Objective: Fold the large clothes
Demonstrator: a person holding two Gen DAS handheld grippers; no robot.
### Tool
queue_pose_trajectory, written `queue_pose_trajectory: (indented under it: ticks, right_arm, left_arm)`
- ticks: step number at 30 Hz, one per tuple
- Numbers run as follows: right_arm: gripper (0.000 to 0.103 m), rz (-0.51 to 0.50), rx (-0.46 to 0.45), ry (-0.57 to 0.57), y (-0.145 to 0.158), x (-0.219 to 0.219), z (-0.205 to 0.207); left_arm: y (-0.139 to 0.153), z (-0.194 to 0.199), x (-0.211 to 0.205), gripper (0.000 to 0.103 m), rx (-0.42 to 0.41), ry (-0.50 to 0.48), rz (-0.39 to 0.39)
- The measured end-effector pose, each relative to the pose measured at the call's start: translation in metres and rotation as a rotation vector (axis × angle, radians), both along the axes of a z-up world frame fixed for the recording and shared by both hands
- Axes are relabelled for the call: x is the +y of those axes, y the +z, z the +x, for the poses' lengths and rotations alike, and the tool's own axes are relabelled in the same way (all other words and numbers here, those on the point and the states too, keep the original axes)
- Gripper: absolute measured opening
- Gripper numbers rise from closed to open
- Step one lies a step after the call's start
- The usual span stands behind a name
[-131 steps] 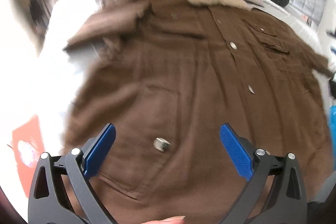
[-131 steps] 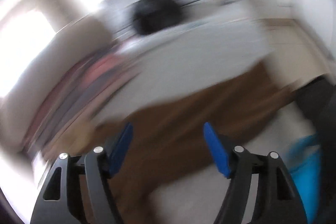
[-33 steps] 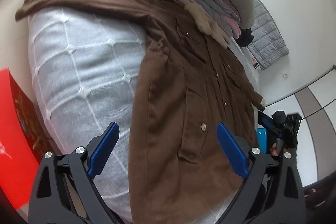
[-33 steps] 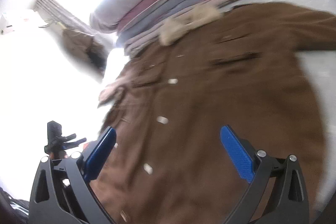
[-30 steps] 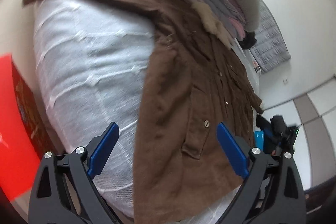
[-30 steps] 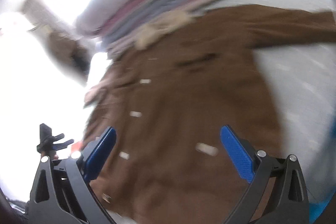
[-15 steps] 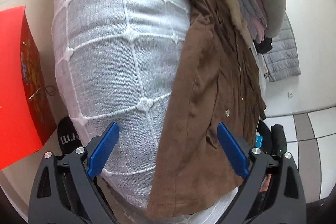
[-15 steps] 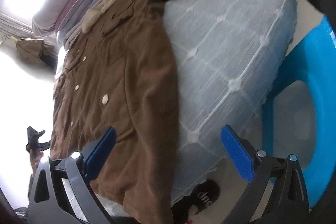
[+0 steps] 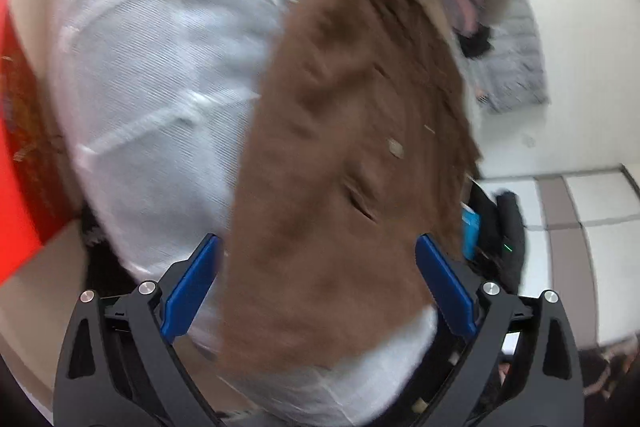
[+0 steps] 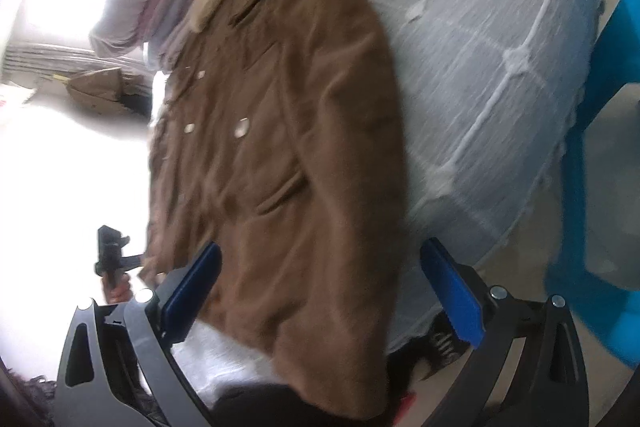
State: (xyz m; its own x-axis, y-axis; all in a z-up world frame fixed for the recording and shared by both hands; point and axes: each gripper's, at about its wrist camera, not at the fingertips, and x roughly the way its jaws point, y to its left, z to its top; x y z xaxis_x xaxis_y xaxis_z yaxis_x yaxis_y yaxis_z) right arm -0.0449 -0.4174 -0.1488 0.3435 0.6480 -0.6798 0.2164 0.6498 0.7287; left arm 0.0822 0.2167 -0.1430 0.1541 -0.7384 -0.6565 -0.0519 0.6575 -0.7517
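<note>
Left wrist view: the left gripper (image 9: 316,279) has its jaws spread wide, holding nothing, above the hem of the brown buttoned corduroy jacket (image 9: 352,131). The right gripper (image 10: 320,291) likewise gapes empty over the jacket (image 10: 288,131), spread flat on the white quilted bed (image 10: 500,47).

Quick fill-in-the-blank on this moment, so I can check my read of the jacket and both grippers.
1. The brown jacket lies spread on the white ____.
2. Both the left gripper and the right gripper have jaws that are ____.
3. The chair beside the bed is ____.

Missing words: bedspread; open; blue
</note>
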Motion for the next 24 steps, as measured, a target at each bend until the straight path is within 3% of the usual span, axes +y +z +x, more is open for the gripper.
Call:
queue_pose_trajectory:
  ticks: [2, 5, 10, 12, 15, 17, 19, 21, 22, 23, 24]
  right_arm:
    - [0.096, 0.096, -0.016, 0.009, 0.001, 0.001, -0.002]
    - [0.096, 0.14, -0.024, 0.009, 0.001, 0.002, -0.004]
    - [0.096, 0.203, -0.043, 0.021, 0.002, 0.003, -0.007]
    - [0.096, 0.203, -0.059, 0.05, 0.006, 0.007, -0.008]
    - [0.096, 0.164, -0.026, 0.052, 0.001, 0.007, -0.007]
    - [0.095, 0.146, -0.022, 0.034, -0.002, 0.01, -0.004]
    - [0.087, 0.105, -0.024, 0.032, -0.001, 0.013, -0.006]
    - [0.049, 0.037, -0.007, 0.014, -0.001, 0.015, -0.01]
    - [0.039, 0.036, -0.007, 0.004, -0.003, 0.013, -0.013]
    - [0.021, 0.033, -0.007, -0.013, -0.003, 0.01, -0.017]
    - [0.019, 0.025, -0.008, -0.026, -0.002, 0.008, -0.02]
  left_arm:
    - [0.005, -0.006, -0.011, 0.093, -0.021, -0.04, 0.004]
    - [0.003, -0.008, -0.017, 0.093, -0.003, -0.069, 0.022]
    - [0.006, -0.017, -0.02, 0.092, 0.009, -0.107, -0.064]
    - [0.012, -0.022, -0.026, 0.092, -0.016, -0.131, -0.078]
    - [-0.003, -0.02, -0.039, 0.092, 0.016, -0.174, 0.048]
    - [-0.007, -0.017, -0.037, 0.092, 0.031, -0.124, 0.022]
    - [-0.005, -0.016, -0.034, 0.092, 0.023, -0.115, 0.028]
    - [-0.001, -0.02, -0.036, 0.079, -0.007, -0.136, 0.096]
    - [-0.001, -0.021, -0.035, 0.064, -0.007, -0.128, 0.118]
    - [-0.001, -0.021, -0.033, 0.036, -0.006, -0.119, 0.128]
    - [-0.002, -0.021, -0.03, 0.023, -0.002, -0.114, 0.114]
